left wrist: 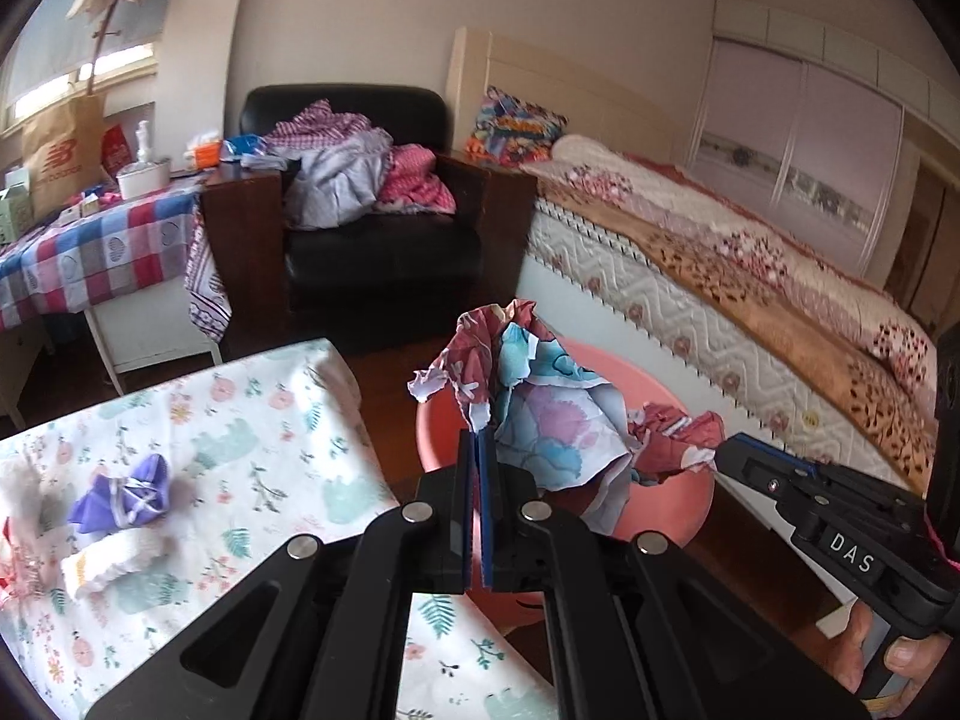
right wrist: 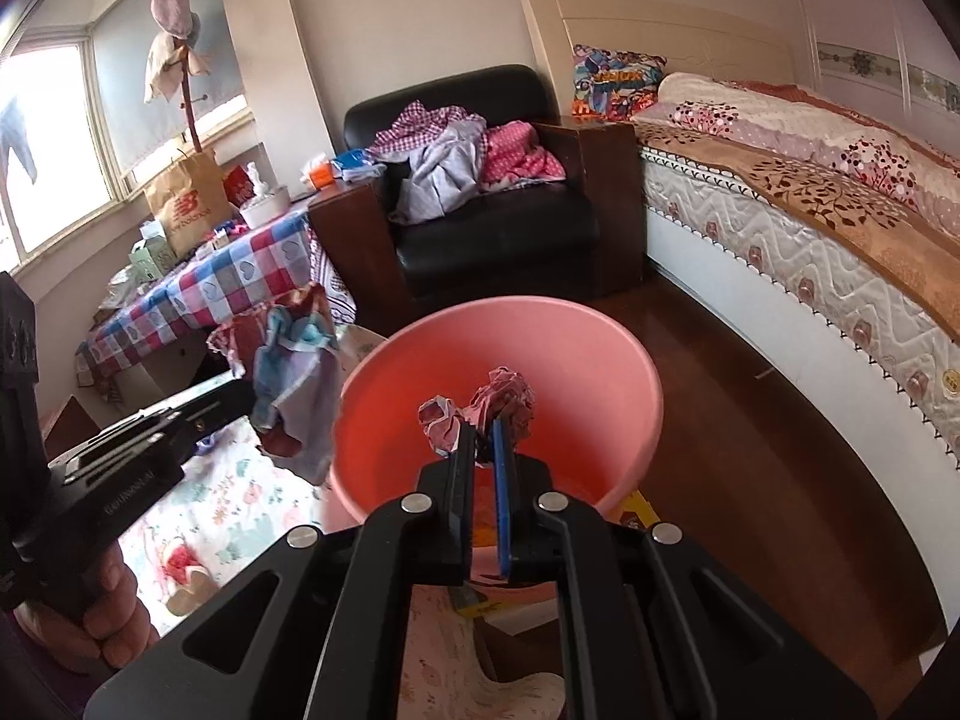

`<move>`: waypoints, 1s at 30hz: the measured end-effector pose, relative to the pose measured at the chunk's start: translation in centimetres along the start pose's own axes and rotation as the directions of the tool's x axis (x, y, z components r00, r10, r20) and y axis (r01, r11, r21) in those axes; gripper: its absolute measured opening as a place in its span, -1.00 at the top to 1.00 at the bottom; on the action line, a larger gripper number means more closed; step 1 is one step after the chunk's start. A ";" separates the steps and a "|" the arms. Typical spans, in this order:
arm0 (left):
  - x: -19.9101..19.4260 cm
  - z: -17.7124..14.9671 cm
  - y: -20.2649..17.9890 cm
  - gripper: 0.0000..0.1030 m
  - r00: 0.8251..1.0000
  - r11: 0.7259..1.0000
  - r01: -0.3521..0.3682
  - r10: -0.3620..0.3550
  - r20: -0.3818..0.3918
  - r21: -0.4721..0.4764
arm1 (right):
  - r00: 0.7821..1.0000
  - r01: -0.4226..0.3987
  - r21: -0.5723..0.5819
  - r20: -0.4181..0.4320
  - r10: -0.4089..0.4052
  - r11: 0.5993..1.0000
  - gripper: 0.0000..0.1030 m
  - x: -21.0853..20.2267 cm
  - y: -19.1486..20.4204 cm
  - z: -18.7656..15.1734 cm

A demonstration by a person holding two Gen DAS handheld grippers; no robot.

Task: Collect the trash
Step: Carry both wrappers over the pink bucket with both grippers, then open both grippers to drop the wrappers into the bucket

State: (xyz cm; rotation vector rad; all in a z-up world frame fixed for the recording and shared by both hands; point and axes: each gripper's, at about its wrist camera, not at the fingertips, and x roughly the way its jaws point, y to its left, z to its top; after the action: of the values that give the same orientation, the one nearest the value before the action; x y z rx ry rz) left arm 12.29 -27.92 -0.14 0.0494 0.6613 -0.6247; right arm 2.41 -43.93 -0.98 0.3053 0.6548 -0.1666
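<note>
I am holding my left gripper (left wrist: 478, 433) clamped on a big crumpled floral paper (left wrist: 540, 414) just above the pink basin (right wrist: 588, 372), beside the cloth-covered table (left wrist: 252, 420); my right gripper (right wrist: 482, 429) is pinching a smaller reddish paper wad (right wrist: 504, 399) over the basin's inside.

Table with floral cloth (left wrist: 252, 438): purple crumpled wad (left wrist: 123, 495) and white folded cloth (left wrist: 114, 561) lie on it, just beside each other. Wooden floor (right wrist: 750, 420): pink basin (right wrist: 600, 354) beside the table edge; whether it rests on the floor cannot be told.
</note>
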 end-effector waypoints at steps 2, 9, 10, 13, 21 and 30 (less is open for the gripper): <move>0.8 -0.3 -0.5 0.99 1.000 1.000 -0.001 0.001 -0.018 0.011 | 1.000 0.010 -0.006 -0.005 -0.010 1.000 0.89 0.3 -0.1 -0.2; 3.3 -1.6 -1.0 0.99 0.996 1.000 -0.009 0.012 -0.086 0.029 | 0.999 0.022 0.000 -0.040 -0.022 1.000 0.89 1.4 -0.6 -1.0; 3.6 -1.6 -1.0 0.99 0.996 0.999 -0.010 0.012 -0.092 0.030 | 0.999 0.022 -0.001 -0.044 -0.022 1.000 0.89 1.5 -0.6 -1.1; 4.1 -1.9 -0.9 0.98 0.995 1.000 -0.008 0.011 -0.104 0.030 | 0.998 0.021 0.000 -0.053 -0.021 1.000 0.88 1.9 -0.6 -1.2; 4.0 -2.2 -1.3 0.92 0.993 0.999 0.018 -0.014 -0.119 0.028 | 0.997 0.026 0.009 -0.070 -0.026 1.000 0.88 2.1 -0.8 -1.4; 2.5 -1.7 -1.7 0.36 0.995 0.998 0.060 -0.057 -0.085 0.025 | 0.995 0.033 0.016 -0.098 -0.031 0.999 0.85 2.4 -0.9 -1.5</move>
State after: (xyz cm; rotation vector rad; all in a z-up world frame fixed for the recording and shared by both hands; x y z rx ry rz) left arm 11.96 -30.28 -2.69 0.0826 0.7381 -0.6913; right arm 3.24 -44.48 -3.79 0.3215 0.7561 -0.1890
